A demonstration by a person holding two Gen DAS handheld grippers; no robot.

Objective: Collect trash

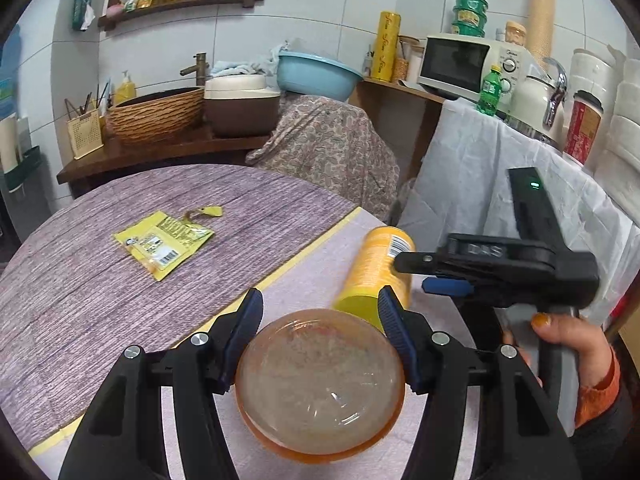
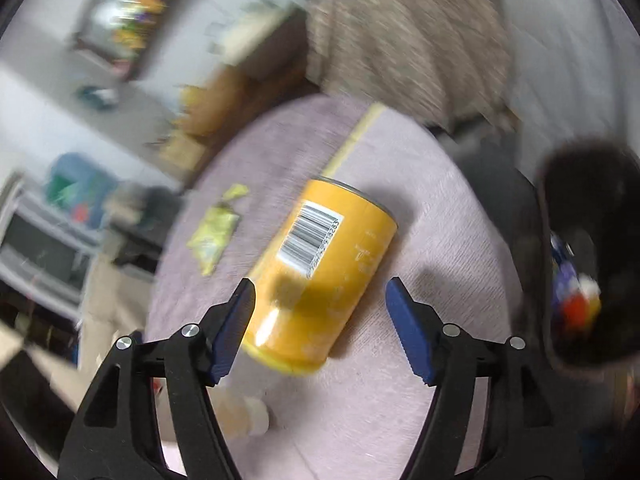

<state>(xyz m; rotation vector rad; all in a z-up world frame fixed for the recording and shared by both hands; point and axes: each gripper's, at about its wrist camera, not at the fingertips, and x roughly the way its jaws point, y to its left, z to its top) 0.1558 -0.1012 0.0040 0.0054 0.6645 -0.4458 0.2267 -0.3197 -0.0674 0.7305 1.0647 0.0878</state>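
Broadly, table [image 1: 100, 300]: a round top covered in purple woven cloth is seen, its curved far edge running from left to upper right; a pale yellow strip [image 1: 304, 256] divides the darker weave from the lighter part on the right.
Open room: a wide bare stretch of cloth is seen left of the strip, broken only by the wrapper; the right-hand part is crowded by the can, the bowl and both grippers.
Bin [image 2: 588, 264]: a dark, blurred container with coloured scraps inside is seen past the table's right edge in the right wrist view.
Can [image 1: 372, 272]: a yellow cylinder is laid on its side on the lighter cloth, just beyond the bowl; its barcode [image 2: 310, 242] is turned upward.
Bowl [image 1: 320, 380]: a clear, orange-tinted plastic bowl is seen upside down on the lighter cloth, near the table's front edge.
Left gripper [image 1: 320, 330]: it is spread around the bowl, one blue pad on each side of the rim; contact cannot be told.
Right gripper [image 2: 320, 320]: it is spread wide over the can's near end, with the left pad just beside the can and the right pad apart from it.
Hand [image 1: 572, 352]: the right gripper's handle is held, beyond the table's right edge.
Wrapper [image 1: 164, 242]: a torn yellow packet is laid flat on the darker cloth, well apart from the can.
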